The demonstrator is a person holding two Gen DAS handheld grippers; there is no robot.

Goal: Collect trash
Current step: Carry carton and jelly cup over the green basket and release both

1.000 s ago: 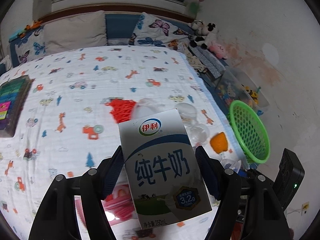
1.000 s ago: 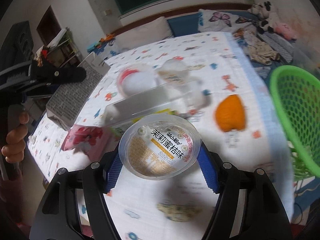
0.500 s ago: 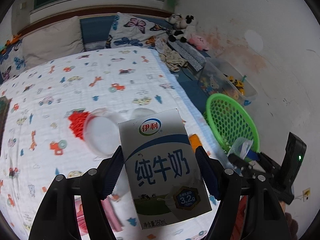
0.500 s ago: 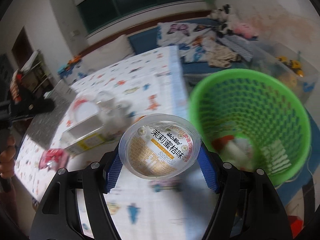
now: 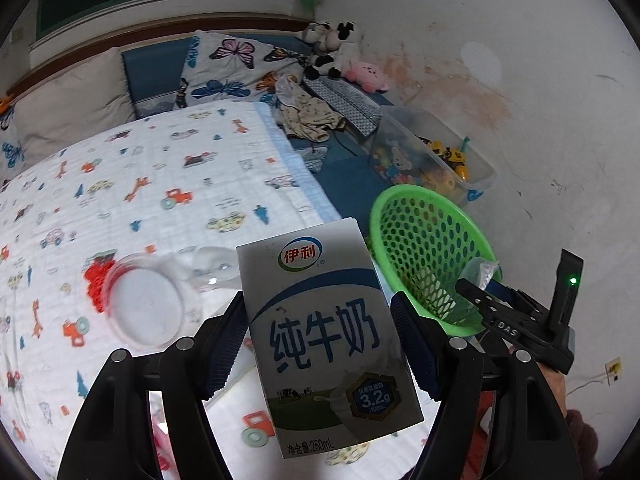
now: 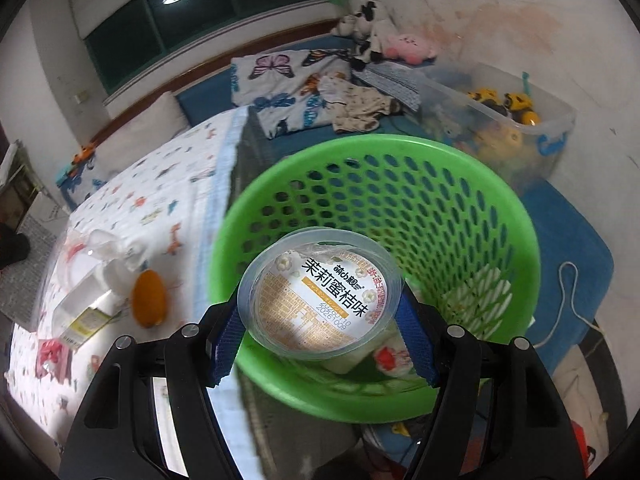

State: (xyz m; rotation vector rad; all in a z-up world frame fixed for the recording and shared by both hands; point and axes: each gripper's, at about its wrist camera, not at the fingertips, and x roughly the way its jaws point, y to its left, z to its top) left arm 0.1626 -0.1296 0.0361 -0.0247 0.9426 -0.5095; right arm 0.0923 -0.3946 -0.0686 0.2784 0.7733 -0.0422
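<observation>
Green perforated plastic basket (image 6: pixel 460 216) taken as landmark; contents partly masked by round clear plastic cup (image 6: pixel 320 294) with printed foil lid, clamped between blue pads of right gripper (image 6: pixel 320 320) directly above basket mouth. White wrappers at basket bottom, hard to identify. Grey-white rectangular cardboard milk carton (image 5: pixel 328 336), blue lettering, lower edge cut off, gripped upright by left gripper (image 5: pixel 322 340) beside basket (image 5: pixel 424 248), over printed quilted bedsheet (image 5: pixel 160 184). Blurred clear cups (image 5: pixel 144 300) on sheet, farther from basket.
</observation>
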